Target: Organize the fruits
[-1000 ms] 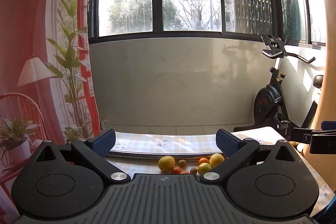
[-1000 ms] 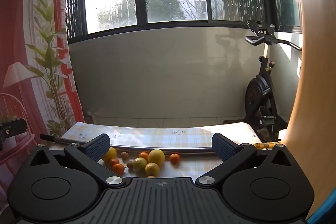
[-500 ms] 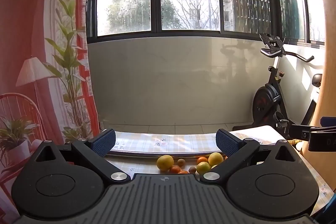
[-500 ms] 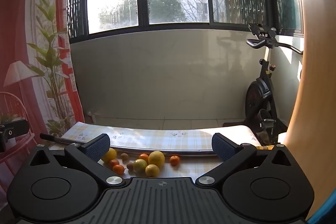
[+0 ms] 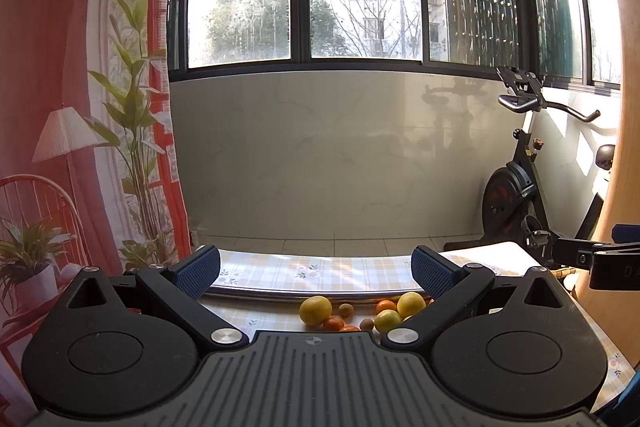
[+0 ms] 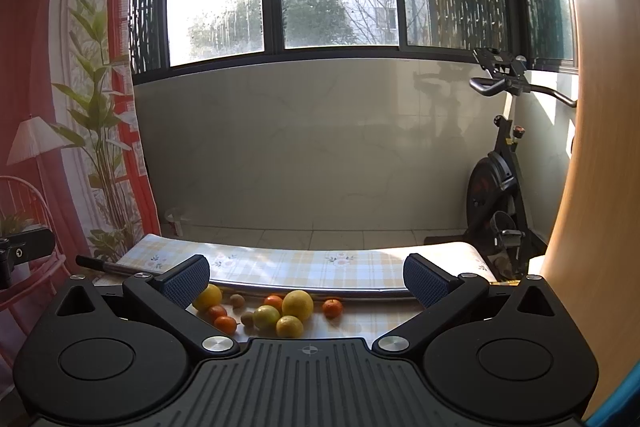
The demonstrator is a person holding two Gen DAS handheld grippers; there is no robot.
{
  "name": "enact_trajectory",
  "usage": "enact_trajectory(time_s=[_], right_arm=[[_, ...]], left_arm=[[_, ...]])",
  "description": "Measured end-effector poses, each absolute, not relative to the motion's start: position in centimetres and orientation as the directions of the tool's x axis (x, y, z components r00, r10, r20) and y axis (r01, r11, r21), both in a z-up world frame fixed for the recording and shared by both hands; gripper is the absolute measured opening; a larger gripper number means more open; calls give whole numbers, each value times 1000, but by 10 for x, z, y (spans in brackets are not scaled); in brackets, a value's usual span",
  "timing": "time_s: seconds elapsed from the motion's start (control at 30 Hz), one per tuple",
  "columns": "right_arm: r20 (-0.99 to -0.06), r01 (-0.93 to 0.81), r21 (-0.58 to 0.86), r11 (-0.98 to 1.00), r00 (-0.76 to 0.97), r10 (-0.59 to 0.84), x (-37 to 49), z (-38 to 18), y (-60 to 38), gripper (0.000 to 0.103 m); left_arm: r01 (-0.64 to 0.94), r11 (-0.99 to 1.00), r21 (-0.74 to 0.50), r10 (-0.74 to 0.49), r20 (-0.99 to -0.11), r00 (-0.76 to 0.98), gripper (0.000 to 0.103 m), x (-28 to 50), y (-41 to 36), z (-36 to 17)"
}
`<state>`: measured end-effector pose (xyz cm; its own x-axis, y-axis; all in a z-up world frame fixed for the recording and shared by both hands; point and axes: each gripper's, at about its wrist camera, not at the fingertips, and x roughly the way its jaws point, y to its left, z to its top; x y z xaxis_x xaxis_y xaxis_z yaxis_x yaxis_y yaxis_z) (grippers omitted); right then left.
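Several fruits lie in a loose cluster on a checked tablecloth [image 6: 304,267]. In the right wrist view I see a large yellow citrus [image 6: 297,304], a yellow-green one [image 6: 267,317], a small yellow one [image 6: 289,326], small oranges [image 6: 332,308] and small brown fruits [image 6: 237,301]. In the left wrist view a yellow citrus [image 5: 315,310] and others [image 5: 411,304] show low between the fingers. My left gripper [image 5: 316,269] is open and empty, held above and short of the fruit. My right gripper [image 6: 306,277] is open and empty too, above the cluster.
A metal rim or bar [image 6: 320,291] runs across the table behind the fruit. An exercise bike [image 5: 516,187] stands at the right. A printed curtain [image 5: 72,107] hangs at the left. The other gripper shows at the edge [image 5: 600,259] of the left wrist view.
Both views have shifted only slightly; the fruit sits a touch lower in the left wrist view. Both grippers stay open and nothing has been picked up.
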<state>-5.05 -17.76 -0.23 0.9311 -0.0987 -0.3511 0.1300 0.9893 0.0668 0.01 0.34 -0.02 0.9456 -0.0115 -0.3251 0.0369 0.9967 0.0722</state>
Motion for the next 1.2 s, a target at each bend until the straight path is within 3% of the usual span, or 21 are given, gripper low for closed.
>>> enact_trajectory(time_s=[1.2], right_arm=[[-330,133,85,988,939,-98,-60,0,-179,103]], left_arm=[[14,998,60,6,-308,951,103,-7,2,6]])
